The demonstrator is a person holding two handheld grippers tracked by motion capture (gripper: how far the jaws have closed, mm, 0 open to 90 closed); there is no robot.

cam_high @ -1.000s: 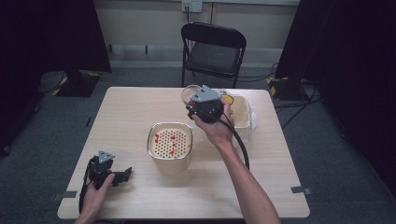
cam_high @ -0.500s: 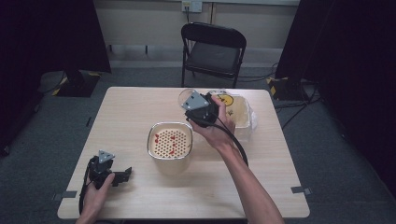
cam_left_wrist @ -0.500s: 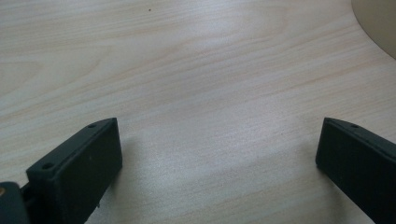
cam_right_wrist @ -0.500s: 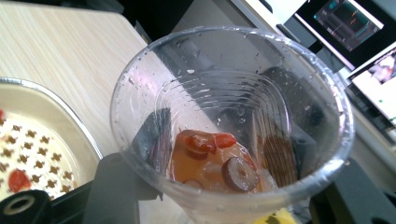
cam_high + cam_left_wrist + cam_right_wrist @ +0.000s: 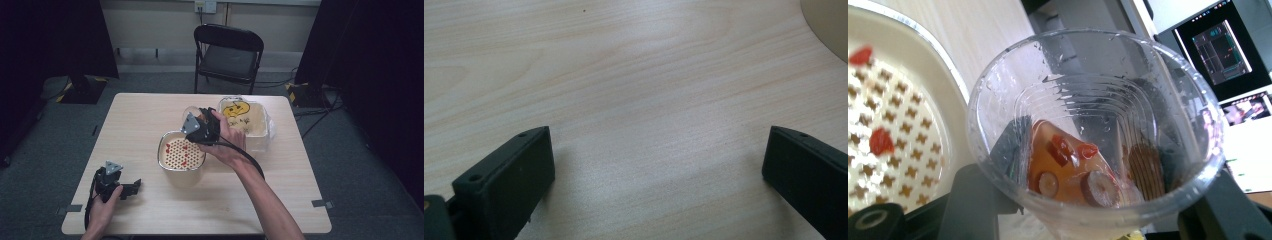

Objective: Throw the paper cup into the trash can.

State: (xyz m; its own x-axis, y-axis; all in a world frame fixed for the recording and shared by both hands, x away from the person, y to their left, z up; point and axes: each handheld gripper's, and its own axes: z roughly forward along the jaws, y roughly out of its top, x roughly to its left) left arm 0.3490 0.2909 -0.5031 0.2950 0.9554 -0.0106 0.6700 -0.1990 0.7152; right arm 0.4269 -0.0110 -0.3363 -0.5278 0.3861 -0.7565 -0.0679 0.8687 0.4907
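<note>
My right gripper (image 5: 192, 117) is shut on a clear plastic cup (image 5: 189, 114), held tilted over the far edge of a cream strainer bowl (image 5: 181, 152) at the table's middle. In the right gripper view the cup (image 5: 1095, 130) holds amber liquid, red berries and round brown fruit slices. Several red berries (image 5: 880, 141) lie on the strainer's perforated insert (image 5: 893, 145). My left gripper (image 5: 131, 188) rests open on the table near the front left. Its fingers (image 5: 509, 175) stand wide apart over bare wood.
A clear tub (image 5: 246, 123) with a yellow smiley print stands right of the strainer. A black folding chair (image 5: 227, 52) is behind the table (image 5: 280, 195). The strainer bowl's rim (image 5: 826, 27) shows at the top right of the left gripper view.
The right gripper has carried the cup leftward from beside the tub to the strainer's far edge and tilted it. The left gripper has stayed still.
</note>
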